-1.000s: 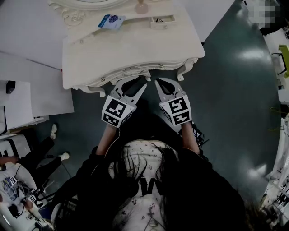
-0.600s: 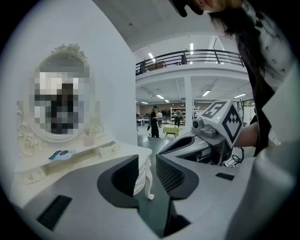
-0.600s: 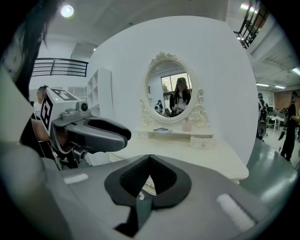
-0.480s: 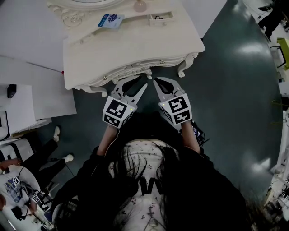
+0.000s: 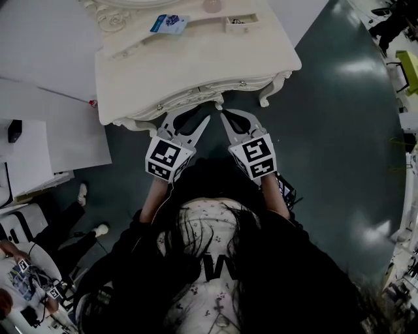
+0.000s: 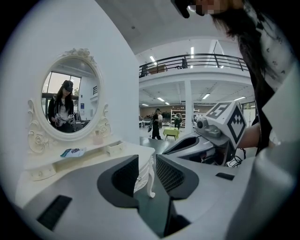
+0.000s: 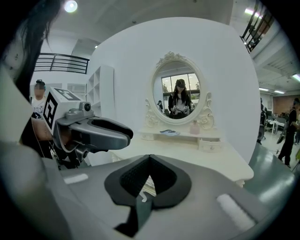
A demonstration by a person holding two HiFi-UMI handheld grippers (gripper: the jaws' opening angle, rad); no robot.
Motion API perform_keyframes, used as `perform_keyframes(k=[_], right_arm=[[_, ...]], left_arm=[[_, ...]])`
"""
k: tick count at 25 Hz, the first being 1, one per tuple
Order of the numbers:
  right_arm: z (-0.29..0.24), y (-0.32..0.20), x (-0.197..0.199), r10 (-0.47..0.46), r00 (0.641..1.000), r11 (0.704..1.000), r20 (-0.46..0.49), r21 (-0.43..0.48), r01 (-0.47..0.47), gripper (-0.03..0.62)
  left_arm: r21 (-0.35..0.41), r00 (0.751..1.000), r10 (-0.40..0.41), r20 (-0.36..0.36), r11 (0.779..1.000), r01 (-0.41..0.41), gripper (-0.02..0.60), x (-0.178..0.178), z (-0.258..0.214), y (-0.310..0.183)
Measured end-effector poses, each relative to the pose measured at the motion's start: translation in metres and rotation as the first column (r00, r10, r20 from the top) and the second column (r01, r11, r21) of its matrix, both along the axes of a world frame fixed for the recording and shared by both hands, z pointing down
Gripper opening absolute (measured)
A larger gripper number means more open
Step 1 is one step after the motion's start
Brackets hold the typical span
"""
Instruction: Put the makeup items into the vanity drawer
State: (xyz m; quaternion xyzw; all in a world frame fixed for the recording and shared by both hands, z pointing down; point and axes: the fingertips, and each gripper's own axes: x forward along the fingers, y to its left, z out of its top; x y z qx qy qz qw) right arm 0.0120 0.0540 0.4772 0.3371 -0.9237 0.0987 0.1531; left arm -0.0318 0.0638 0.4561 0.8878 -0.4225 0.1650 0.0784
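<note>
A cream vanity table [image 5: 196, 65] stands in front of me, and its front drawer [image 5: 202, 96] looks closed. On its back shelf lie a blue packet [image 5: 168, 23] and a pink bottle [image 5: 212, 5], beside a small drawer box [image 5: 240, 24]. The packet [image 7: 168, 132] and the bottle [image 7: 194, 127] also show under the oval mirror [image 7: 177, 96]. My left gripper [image 5: 187, 118] hovers just before the table's front edge, open and empty [image 6: 147, 173]. My right gripper [image 5: 225, 117] hangs beside it, shut on nothing [image 7: 149, 159].
White panels [image 5: 52, 137] stand to the left of the vanity. A seated person's legs [image 5: 72, 222] show at the lower left. Dark green floor [image 5: 339, 130] spreads to the right. A carved table leg [image 5: 266, 99] juts down at the front right corner.
Both grippers have edged slightly nearer the vanity's front edge. Their jaws stand as before.
</note>
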Motion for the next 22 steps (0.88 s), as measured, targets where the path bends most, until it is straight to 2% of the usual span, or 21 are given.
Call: perform_keyframes(k=[9, 22], right_arm=[[0.001, 0.015, -0.014, 0.033, 0.999, 0.999, -0.042, 0.008, -0.032, 0.008], [-0.001, 0.017, -0.027, 0.060, 0.997, 0.998, -0.052, 0.018, -0.060, 0.008]], left_arm=[[0.018, 0.998, 0.041, -0.039, 0.999, -0.040, 0.115, -0.015, -0.002, 0.009], [0.030, 0.996, 0.079, -0.045, 0.996, -0.078, 0.115, -0.026, -0.006, 0.010]])
